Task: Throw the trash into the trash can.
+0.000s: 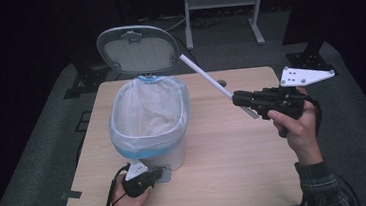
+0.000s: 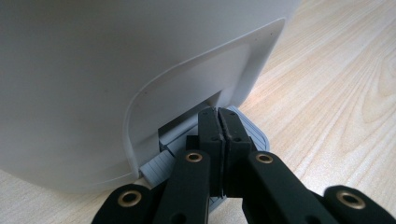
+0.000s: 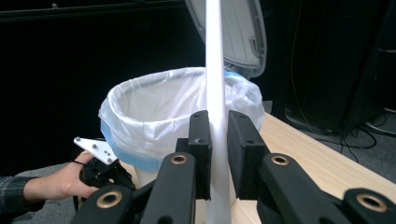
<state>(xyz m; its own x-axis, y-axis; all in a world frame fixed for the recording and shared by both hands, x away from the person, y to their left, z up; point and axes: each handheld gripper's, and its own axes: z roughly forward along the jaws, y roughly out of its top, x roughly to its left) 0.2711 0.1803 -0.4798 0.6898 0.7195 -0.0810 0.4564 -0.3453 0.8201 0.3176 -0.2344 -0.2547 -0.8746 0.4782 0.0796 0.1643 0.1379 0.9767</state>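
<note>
Pressed onto the grey pedal at the bin's foot, the left claw is closed empty, seemingly propping the lid up; the right claw clamps a long white plastic rod above the desk, angled toward the bag-lined white bin.

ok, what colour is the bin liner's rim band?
Light blue band on a translucent white liner, folded over the bin's rim. Clearest in the high view.
</note>
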